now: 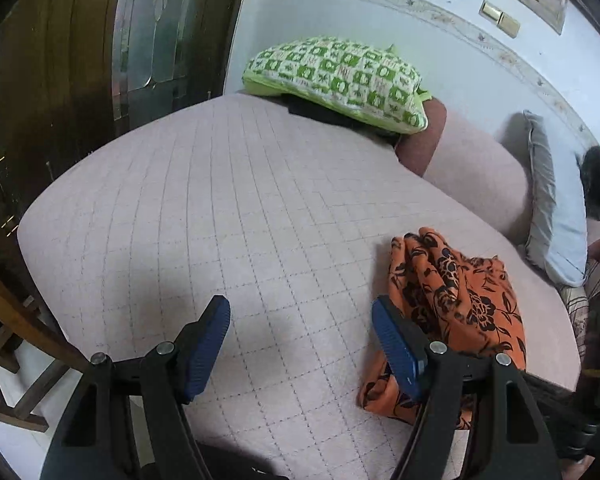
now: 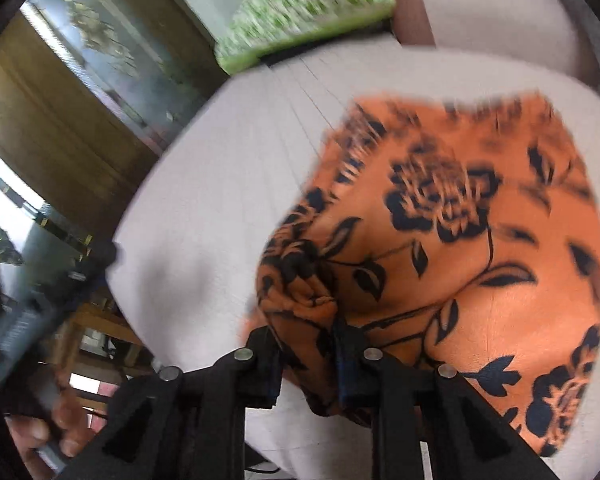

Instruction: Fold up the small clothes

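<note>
In the left wrist view, the left hand-held gripper (image 1: 300, 322) stands wide, its blue pads (image 1: 206, 346) well apart with nothing but pale quilted fabric showing between them. That fabric covers the sofa seat (image 1: 204, 200), which fills the middle of the frame. The orange garment (image 1: 456, 300), printed with black flowers, lies bunched at the lower right of this frame, just beside and partly behind the right-hand blue pad; whether it touches the pad cannot be told. A green-and-white checked cushion (image 1: 336, 80) sits at the upper centre, and a grey pillow (image 1: 556, 220) leans at the right edge. A dark wooden door with a glass panel (image 1: 100, 60) fills the upper left.

In the right wrist view, which is blurred, the right hand-held gripper (image 2: 308, 356) is narrowed onto a gathered edge of the orange garment (image 2: 480, 240), with the cloth pinched between its jaws at the lower centre. The rest of the garment spreads over the right half of the frame, upon the pale seat.
</note>
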